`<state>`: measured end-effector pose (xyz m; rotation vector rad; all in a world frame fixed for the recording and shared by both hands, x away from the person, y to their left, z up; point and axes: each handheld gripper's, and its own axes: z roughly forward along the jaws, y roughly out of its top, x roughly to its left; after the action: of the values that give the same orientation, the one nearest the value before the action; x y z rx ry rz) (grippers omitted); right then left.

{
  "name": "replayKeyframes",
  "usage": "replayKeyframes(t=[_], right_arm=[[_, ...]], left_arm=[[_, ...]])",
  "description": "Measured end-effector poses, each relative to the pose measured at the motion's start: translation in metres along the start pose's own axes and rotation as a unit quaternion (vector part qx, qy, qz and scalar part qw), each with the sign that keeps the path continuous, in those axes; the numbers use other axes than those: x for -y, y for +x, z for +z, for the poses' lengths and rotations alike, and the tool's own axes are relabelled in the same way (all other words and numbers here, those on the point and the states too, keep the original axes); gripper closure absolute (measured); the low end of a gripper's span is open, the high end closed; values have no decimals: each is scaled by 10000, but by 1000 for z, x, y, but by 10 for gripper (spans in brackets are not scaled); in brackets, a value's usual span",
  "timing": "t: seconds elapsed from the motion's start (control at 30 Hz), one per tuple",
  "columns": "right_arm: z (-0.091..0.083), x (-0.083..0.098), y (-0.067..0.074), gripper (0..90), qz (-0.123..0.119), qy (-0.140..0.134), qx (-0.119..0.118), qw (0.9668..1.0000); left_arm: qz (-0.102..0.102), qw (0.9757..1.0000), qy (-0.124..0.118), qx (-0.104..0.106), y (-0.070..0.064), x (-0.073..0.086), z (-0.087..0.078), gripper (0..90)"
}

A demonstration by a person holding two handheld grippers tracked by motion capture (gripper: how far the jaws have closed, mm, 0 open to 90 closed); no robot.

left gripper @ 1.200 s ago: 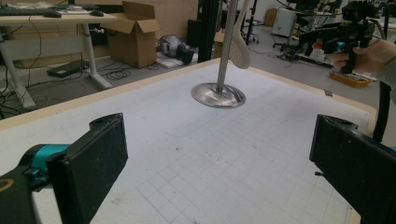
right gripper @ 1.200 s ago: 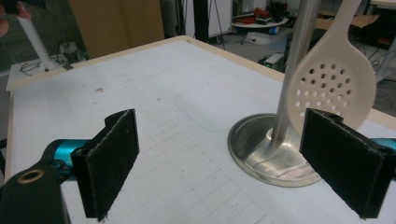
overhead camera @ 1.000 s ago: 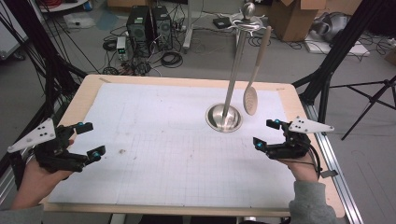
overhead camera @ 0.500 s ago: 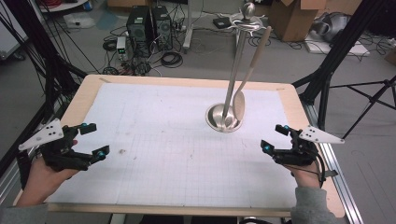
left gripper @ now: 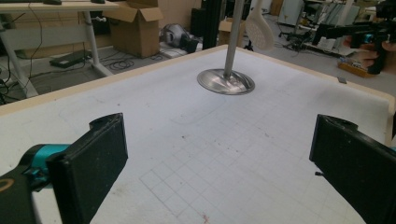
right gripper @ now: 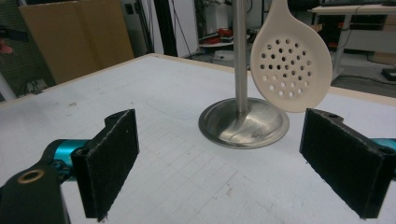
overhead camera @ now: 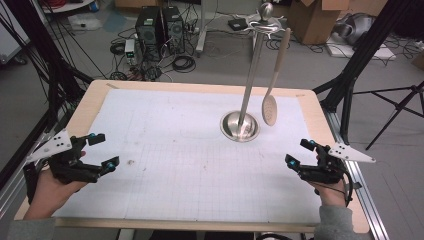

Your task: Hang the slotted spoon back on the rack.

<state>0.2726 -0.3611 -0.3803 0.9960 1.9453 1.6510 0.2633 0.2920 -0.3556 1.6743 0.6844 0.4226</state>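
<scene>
White mat (overhead camera: 190, 165) lies open between 2 wide-jawed grippers.

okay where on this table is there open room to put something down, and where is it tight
The white mat is bare between the left gripper and right gripper, and across its far left up to the stand's round base. It is tight only at the far right, where the slotted spoon hangs beside the stand.

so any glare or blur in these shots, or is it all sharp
High view: even light, the stand's round steel base shines a little, the slotted spoon looks slightly soft. Left gripper view: the near jaws of the left hand-held gripper are soft, the base shows bright streaks. Right gripper view: spoon holes crisp, background hazy.
</scene>
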Motion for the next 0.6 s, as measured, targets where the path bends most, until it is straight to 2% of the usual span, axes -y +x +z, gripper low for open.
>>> replayKeyframes(t=[0.17, 0.3, 0.6], right_arm=[[-7, 6, -4, 108, 42, 12, 123, 9999], [-12, 12, -8, 108, 135, -27, 228, 9996], [-21, 19, -16, 108, 252, -119, 255, 9993]], left_arm=[[-103, 9997, -223, -32, 4, 4, -1, 47], [-92, 9997, -203, -141, 8, 12, -1, 47], [-206, 9979, -176, -585, 22, 27, -9, 47]])
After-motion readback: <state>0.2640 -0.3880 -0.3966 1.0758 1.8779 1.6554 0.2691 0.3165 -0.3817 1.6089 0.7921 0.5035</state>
